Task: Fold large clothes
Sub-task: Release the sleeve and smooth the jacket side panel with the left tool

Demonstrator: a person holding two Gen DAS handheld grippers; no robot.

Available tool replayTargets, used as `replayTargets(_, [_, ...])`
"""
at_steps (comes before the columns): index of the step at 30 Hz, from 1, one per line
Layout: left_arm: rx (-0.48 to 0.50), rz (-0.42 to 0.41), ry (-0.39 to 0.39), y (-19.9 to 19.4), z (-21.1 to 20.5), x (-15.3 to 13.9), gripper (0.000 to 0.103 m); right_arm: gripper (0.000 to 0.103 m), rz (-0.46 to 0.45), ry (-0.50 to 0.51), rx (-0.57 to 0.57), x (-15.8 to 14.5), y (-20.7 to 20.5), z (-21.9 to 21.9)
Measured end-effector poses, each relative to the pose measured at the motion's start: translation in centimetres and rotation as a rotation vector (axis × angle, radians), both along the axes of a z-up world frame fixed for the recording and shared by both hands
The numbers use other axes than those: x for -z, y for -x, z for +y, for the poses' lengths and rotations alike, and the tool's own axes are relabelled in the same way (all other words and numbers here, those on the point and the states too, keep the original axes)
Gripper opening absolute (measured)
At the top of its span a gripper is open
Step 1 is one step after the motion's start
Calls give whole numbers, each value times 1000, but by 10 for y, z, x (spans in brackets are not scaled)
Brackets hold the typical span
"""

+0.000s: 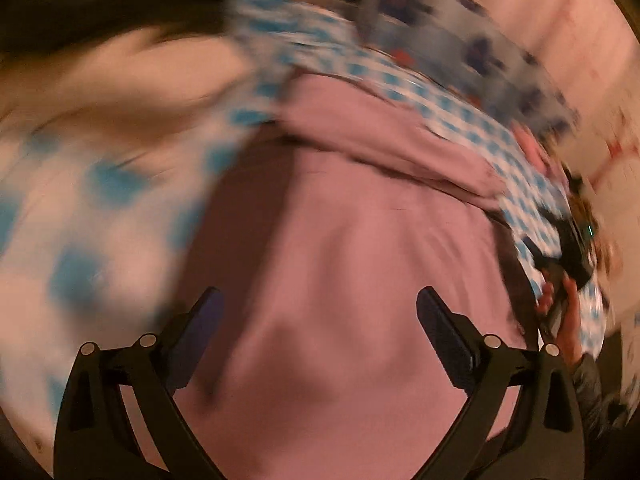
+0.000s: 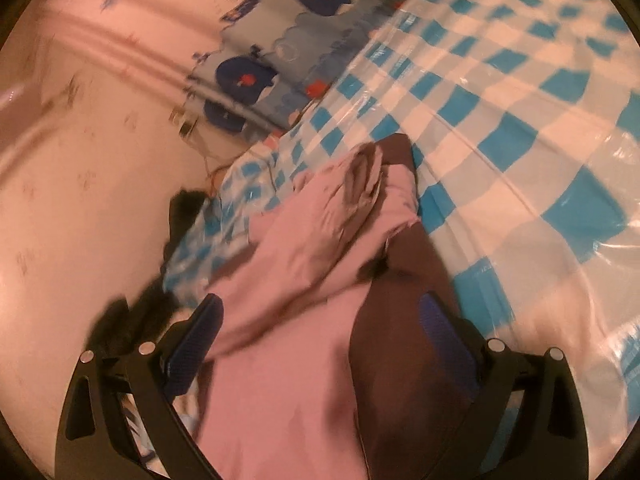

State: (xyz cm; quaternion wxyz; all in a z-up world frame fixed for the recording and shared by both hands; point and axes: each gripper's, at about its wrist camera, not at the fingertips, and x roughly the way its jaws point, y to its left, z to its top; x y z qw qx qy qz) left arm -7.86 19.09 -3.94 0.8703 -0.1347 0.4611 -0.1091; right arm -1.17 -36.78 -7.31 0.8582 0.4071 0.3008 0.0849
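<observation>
Left tongs [image 1: 320,316] spread wide, right tongs [image 2: 320,320] spread wide

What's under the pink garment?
The pink garment lies on a blue-and-white checkered plastic sheet, which shows around it. Whatever sits directly beneath the cloth is covered.

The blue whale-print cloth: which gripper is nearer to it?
Hard to tell. It lies beyond the pink garment, far ahead of both the right gripper and the left gripper.

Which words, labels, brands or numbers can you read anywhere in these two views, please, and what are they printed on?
None can be read.
Pink garment: no print or tag visible.
Blue-and-white checked cover: pattern only.
Grey cloth with dark blue shapes: any lettering is too blurred to read.
</observation>
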Motion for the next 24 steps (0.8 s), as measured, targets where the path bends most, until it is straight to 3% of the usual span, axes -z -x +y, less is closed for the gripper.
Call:
replayTargets(3, [-90, 11, 56, 33, 51, 6, 93, 94, 9, 65, -13, -3, 31, 8])
replayTargets(7, [-146, 32, 115, 53, 79, 20, 93, 94, 45, 112, -19, -7, 71, 5])
replayTargets(16, [-171, 85, 228, 57, 99, 59, 93, 94, 221, 186, -170, -15, 113, 4])
replayTargets(24, [-118, 154, 296, 48, 89, 77, 93, 94, 351, 115, -300, 9, 132, 14])
